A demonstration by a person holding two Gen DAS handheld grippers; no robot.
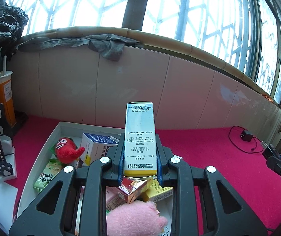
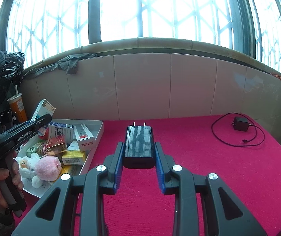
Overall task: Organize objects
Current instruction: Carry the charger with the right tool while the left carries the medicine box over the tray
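Left hand-held gripper (image 1: pixel 140 163) was clamped on a tall medicine box (image 1: pixel 140 137), blue pads pressed against both long sides near its yellow lower end. Box stood upright between the fingers, printed text upside down in the left wrist view, and was held above the white tray (image 1: pixel 48 137). From the right wrist view the same box (image 2: pixel 42 110) leaned away from the camera, poking up out of the left unit, whose body was tilted slightly upward and gripped at the handle by the person's hand (image 2: pixel 0 179) at the lower left.

Tray sat on the red-covered counter (image 1: pixel 209 157), against the tiled wall. Contents seen: red plush toy (image 1: pixel 67 149), white-and-blue box (image 1: pixel 97 145), green box (image 1: pixel 46 177), gold-and-red foil pack (image 1: pixel 134 188), yellow barcoded box (image 1: pixel 158 194), pink fluffy toy (image 1: pixel 136 218) nearest the camera.

Right hand-held gripper (image 2: pixel 139 151) was levelled low over the counter, to the right of the tray. Its fingers flanked a black charger (image 2: pixel 139 143), prongs pointing away toward the wall. Pads appeared to touch or nearly touch the charger's sides; whether it was truly clamped could not be told.

Second black adapter with cable (image 2: pixel 240 125) lay on the counter well apart, far right. Orange cup with straw (image 1: pixel 2 96) stood left of the tray.
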